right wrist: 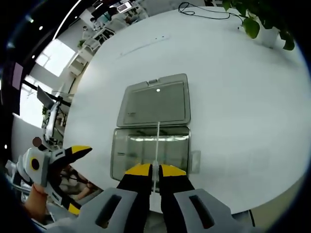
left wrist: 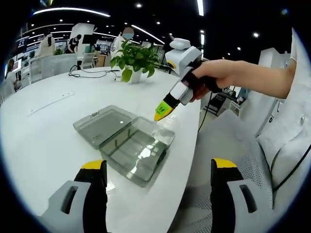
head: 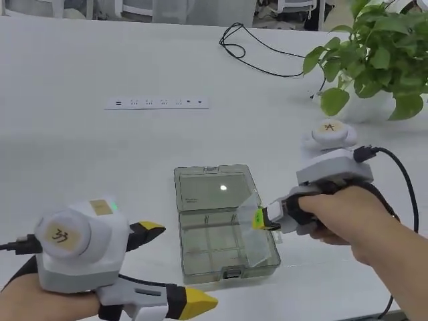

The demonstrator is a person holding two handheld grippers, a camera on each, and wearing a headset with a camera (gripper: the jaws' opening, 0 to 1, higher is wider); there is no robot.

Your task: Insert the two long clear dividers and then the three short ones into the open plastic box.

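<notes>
The open plastic box (head: 200, 254) lies in the middle of the white table, its lid (head: 214, 188) flat behind the tray. My right gripper (head: 259, 219) hovers at the tray's right side, shut on a clear divider (head: 249, 212) that reaches over the tray. In the right gripper view the divider (right wrist: 157, 141) shows edge-on, running from the shut gripper (right wrist: 154, 171) across the box (right wrist: 131, 145). My left gripper (head: 177, 266) stands open near the box's front left corner, holding nothing. From the left gripper view, the open gripper (left wrist: 158, 165) faces the box (left wrist: 126, 145) and the right gripper (left wrist: 163, 112).
A small clear piece (right wrist: 195, 161) lies on the table beside the box's right wall. Further back sit a white power strip (head: 157, 103), a black cable (head: 254, 50), a potted plant (head: 378, 53) and a round white device (head: 330, 134).
</notes>
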